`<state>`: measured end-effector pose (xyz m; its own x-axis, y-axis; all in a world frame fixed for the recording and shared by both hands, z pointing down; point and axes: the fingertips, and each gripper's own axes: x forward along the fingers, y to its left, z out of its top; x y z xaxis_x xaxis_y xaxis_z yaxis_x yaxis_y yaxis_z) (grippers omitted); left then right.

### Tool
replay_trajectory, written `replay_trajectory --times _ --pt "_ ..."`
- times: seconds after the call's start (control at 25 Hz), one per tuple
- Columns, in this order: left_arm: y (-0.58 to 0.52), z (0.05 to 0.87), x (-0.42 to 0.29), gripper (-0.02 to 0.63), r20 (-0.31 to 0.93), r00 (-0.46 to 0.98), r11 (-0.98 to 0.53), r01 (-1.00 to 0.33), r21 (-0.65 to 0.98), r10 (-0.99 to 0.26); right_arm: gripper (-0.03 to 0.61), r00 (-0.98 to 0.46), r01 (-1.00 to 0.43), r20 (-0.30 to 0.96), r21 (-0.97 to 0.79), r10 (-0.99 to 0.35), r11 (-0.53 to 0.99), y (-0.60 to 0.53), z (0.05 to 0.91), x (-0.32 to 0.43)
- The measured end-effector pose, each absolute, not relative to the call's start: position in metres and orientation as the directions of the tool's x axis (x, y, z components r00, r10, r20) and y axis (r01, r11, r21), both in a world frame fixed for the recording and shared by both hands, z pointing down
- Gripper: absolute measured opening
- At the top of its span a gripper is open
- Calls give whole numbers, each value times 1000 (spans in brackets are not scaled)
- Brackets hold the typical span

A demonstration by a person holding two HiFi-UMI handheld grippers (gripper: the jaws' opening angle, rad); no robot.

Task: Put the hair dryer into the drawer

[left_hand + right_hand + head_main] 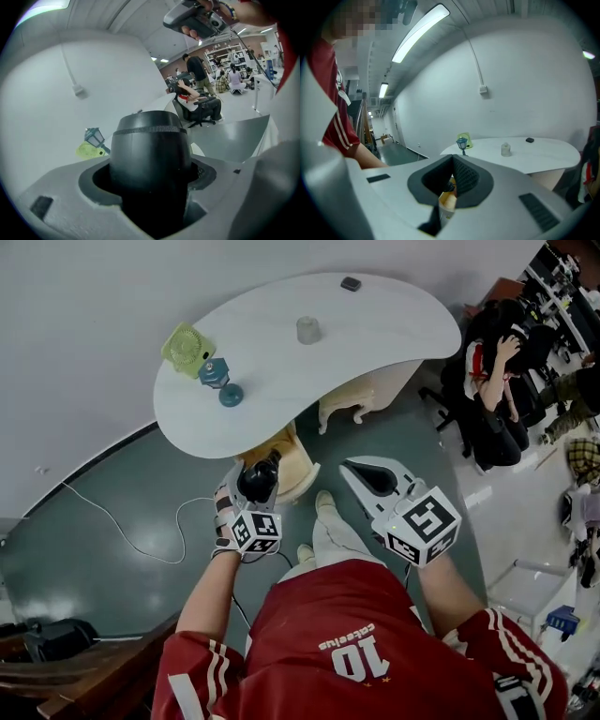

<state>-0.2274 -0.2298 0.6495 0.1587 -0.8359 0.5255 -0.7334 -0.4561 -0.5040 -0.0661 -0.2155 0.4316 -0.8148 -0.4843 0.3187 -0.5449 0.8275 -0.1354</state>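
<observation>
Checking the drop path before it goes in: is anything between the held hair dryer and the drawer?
Nothing visible. The left gripper holds the hair dryer right beside the open drawer, which juts out from under the table.

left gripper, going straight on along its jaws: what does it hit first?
Most likely the drawer below the table edge. In the head view the left gripper, shut on the hair dryer, points at it. The dryer's front end would touch first. Depth is unclear.
</observation>
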Motion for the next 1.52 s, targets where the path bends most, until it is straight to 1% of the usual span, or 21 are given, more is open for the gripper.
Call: replay_trajectory --times 0.12,0.48,0.72,1.0,1.2,1.4,1.52 --pt "-245 679 -221 391 562 158 -493 -701 -515 -812 5 -811 -551 331 -151 -483 821 -231 442 -62" --pt "-276 752 -206 391 653 158 -619 -538 -572 -741 6 -800 -551 390 -173 -457 816 -254 471 -52" --pt "-291 794 -199 391 697 134 -670 -449 -592 -705 5 -793 -541 430 -173 -431 823 -257 482 -51" --pt "-309 822 -205 391 706 87 -674 -399 -622 -703 6 -784 -534 467 -172 -409 828 -257 496 -50" --pt "-309 831 -199 393 743 106 -723 -359 -591 -660 5 -788 -523 472 -174 -396 834 -255 500 -53" --pt "-286 848 -203 374 844 139 -819 -366 -442 -518 5 -788 -519 484 -189 -381 833 -255 505 -61" --pt "-272 855 -206 374 868 162 -851 -347 -395 -469 5 -795 -504 482 -188 -368 843 -255 504 -68"
